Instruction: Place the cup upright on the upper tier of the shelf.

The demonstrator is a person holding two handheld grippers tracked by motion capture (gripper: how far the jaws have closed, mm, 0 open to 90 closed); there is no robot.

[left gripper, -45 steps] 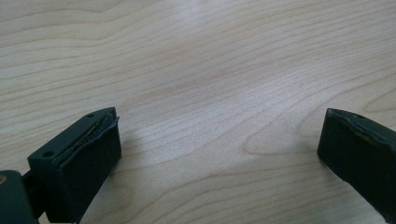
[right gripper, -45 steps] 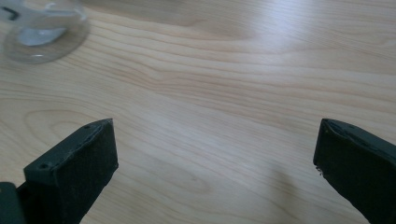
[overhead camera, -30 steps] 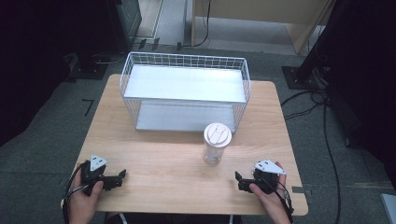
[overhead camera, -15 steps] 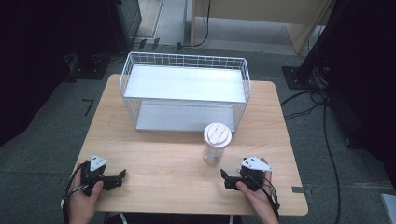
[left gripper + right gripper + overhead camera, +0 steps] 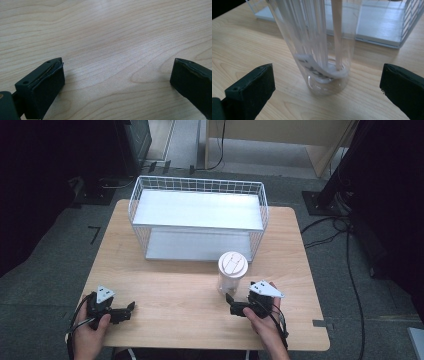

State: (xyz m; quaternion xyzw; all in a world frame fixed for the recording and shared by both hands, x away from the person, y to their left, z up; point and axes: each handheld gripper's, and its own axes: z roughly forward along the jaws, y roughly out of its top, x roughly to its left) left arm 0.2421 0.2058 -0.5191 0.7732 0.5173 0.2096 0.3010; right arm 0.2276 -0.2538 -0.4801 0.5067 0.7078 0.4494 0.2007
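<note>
White wire basket (image 5: pixel 260 215) with a white floor at the far middle of the wooden bench (image 5: pixel 165 290), grey carpet floor (image 5: pixel 60 245), black cables (image 5: pixel 350 270) at right

Jar (image 5: pixel 322 47) top cut off by frame edge — paper slip (image 5: pixel 317 68) print unreadable.

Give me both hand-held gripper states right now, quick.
Left hand-held gripper: open, holding nothing, over bare table.
Right hand-held gripper: open, holding nothing, jaws either side of the clear jar without touching.
</note>
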